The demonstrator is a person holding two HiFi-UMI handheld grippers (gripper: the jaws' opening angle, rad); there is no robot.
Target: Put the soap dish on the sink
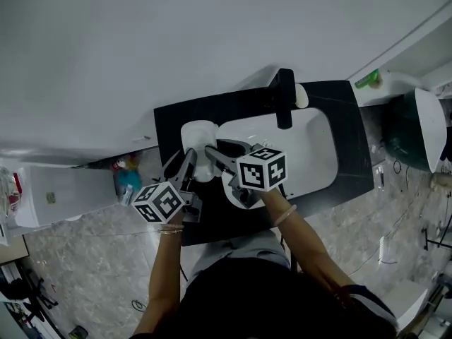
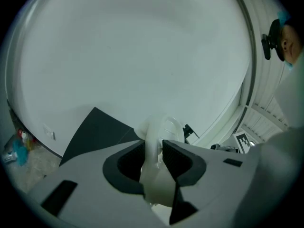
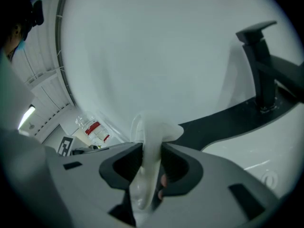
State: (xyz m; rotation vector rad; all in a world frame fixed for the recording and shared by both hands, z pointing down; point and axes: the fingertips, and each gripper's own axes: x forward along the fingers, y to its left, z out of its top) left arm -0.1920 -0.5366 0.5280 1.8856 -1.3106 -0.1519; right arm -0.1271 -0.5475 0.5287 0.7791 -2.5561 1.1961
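The white soap dish (image 1: 198, 134) is over the black sink top (image 1: 169, 122), at its back left corner beside the white basin (image 1: 311, 154); whether it touches the top I cannot tell. My left gripper (image 1: 189, 162) grips it from the near left, and my right gripper (image 1: 210, 152) grips it from the right. In the left gripper view the jaws are shut on the pale dish rim (image 2: 151, 144), and my left gripper (image 2: 153, 152) hides its lower part. In the right gripper view my right gripper (image 3: 151, 152) pinches the dish (image 3: 151, 127) the same way.
A black faucet (image 1: 284, 97) (image 3: 260, 65) stands at the basin's back edge, with a small white object (image 1: 301, 95) beside it. A white wall rises behind the sink. Left of the sink are a white cabinet (image 1: 49, 193) and bottles (image 1: 127, 179). A dark bin (image 1: 406, 129) stands at the right.
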